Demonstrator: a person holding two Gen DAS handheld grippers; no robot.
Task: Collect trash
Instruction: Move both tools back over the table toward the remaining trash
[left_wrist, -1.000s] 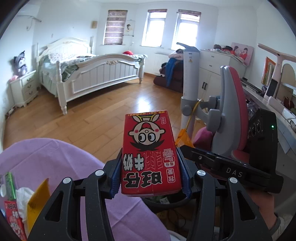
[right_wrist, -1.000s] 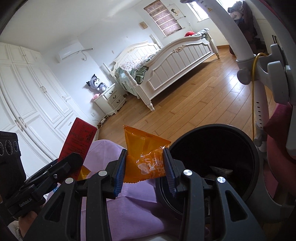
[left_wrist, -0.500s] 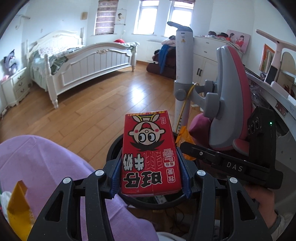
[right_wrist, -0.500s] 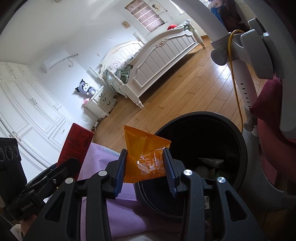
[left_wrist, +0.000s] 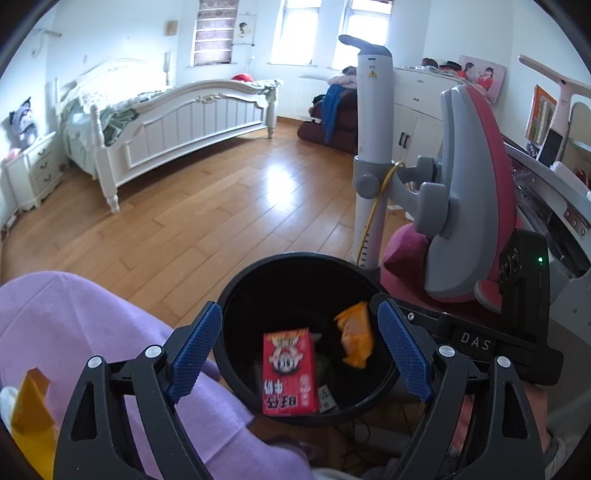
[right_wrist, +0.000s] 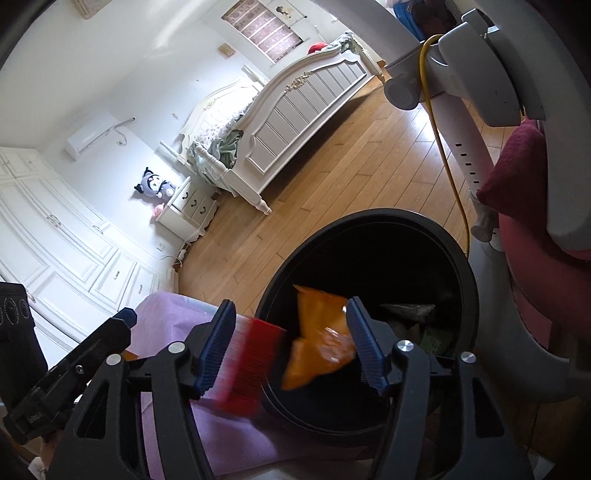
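Observation:
A round black trash bin (left_wrist: 236, 291) stands on the wood floor; it also shows in the right wrist view (right_wrist: 461, 266). My left gripper (left_wrist: 299, 350) is open above the bin. A red milk carton (left_wrist: 290, 373) is free below it, inside the bin mouth; it appears blurred in the right wrist view (right_wrist: 247, 365). My right gripper (right_wrist: 291, 347) is open over the bin's near rim. An orange snack wrapper (right_wrist: 317, 336) is free between its fingers, blurred; it also shows in the left wrist view (left_wrist: 354, 338). Other trash lies at the bin's bottom.
A purple cloth surface (left_wrist: 74, 325) lies left of the bin, with a yellow wrapper (left_wrist: 29, 413) on its left edge. A grey-and-pink chair (left_wrist: 465, 192) and a white post (left_wrist: 373, 147) stand right of the bin. A white bed (left_wrist: 177, 118) stands far across the floor.
Both grippers moved over the bin and opened. The red carton and the orange wrapper left the jaws and are dropping into the bin.

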